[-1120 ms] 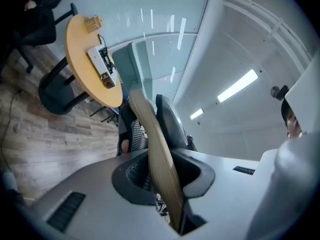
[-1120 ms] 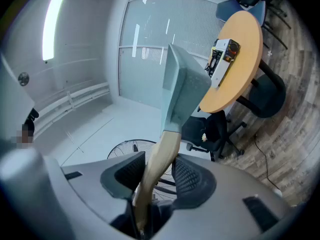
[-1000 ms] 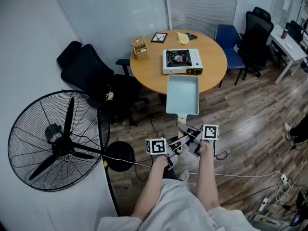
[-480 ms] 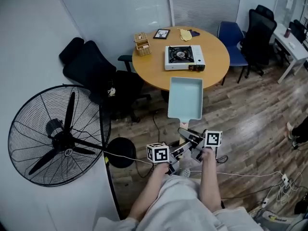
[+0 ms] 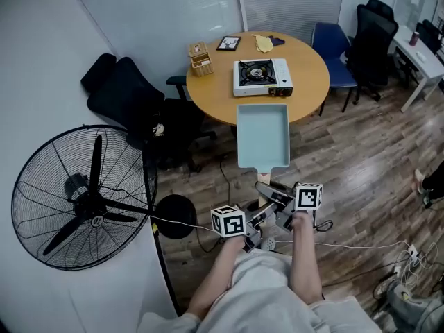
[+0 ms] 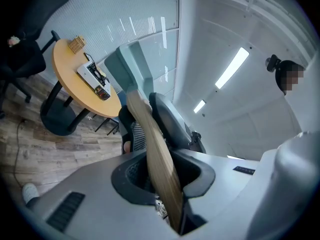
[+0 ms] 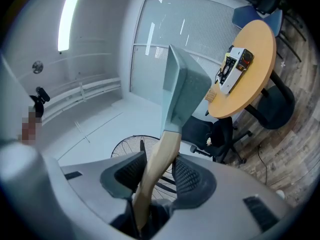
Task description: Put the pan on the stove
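Note:
A pale teal rectangular pan [image 5: 262, 136] with a wooden handle [image 5: 263, 180] hangs in the air in front of me, its far end over the near edge of the round wooden table [image 5: 309, 82]. Both grippers hold the handle: my left gripper [image 5: 258, 214] from the left, my right gripper [image 5: 270, 191] from the right. In the left gripper view the handle [image 6: 156, 154] runs between the pads of the left gripper [image 6: 160, 170] up to the pan [image 6: 131, 64]. The right gripper [image 7: 157, 173] likewise clamps the handle [image 7: 161, 156] below the pan [image 7: 182, 86]. The white portable stove [image 5: 262, 77] sits on the table beyond the pan.
A large black floor fan [image 5: 83, 200] stands at my left. Black office chairs [image 5: 132, 103] are left of the table, a blue chair [image 5: 333, 44] behind it. A wooden box [image 5: 200, 60], a picture frame [image 5: 229, 44] and a yellow cloth [image 5: 265, 44] lie on the table. Cables cross the floor.
The pan stays gripped by both grippers and has barely moved relative to the table. The view has shifted slightly.

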{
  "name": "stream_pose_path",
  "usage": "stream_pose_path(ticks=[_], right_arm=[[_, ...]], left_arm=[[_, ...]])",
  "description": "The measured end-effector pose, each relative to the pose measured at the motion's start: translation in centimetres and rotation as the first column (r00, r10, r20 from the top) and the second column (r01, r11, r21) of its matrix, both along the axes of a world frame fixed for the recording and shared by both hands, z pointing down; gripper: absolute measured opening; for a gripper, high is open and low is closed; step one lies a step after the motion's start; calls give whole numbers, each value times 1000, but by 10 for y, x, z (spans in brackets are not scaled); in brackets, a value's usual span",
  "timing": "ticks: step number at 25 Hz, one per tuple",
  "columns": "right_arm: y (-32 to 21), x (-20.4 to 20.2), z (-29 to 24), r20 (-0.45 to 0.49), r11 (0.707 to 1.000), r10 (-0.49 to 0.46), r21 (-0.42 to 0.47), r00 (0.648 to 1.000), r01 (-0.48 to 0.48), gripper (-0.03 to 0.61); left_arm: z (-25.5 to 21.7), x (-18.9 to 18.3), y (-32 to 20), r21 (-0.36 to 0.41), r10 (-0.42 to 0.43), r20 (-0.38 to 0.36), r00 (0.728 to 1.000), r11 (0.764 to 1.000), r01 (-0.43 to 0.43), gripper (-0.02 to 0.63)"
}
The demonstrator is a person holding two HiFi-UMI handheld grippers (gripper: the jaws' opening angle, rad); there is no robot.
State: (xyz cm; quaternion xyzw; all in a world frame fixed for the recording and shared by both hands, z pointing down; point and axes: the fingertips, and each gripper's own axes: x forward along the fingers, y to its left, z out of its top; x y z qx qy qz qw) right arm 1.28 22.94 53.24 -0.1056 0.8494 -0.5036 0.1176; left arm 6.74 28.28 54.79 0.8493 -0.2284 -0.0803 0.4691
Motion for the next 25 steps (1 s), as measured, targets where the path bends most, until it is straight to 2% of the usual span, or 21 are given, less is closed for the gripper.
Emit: stream_pose_path(ticks=[4, 13, 19, 25], right_arm=[[-7, 2, 3, 31, 1000, 9, -30, 999, -8, 175], [-55, 4, 6, 49, 999, 42, -13, 998, -41, 175], [-105, 1, 7, 55, 999, 51, -20, 997, -50, 175], [-177, -2, 10, 57, 995, 86, -46, 995, -83, 175]], left_arm=[[4, 2, -8, -5, 9, 8, 1000, 1000, -9, 91], [10, 0, -52, -20, 32, -2, 999, 999, -32, 91], [11, -2, -101, -32, 39, 2, 999, 999, -39, 91], [10, -9, -171, -36, 74, 9, 997, 997, -74, 91]])
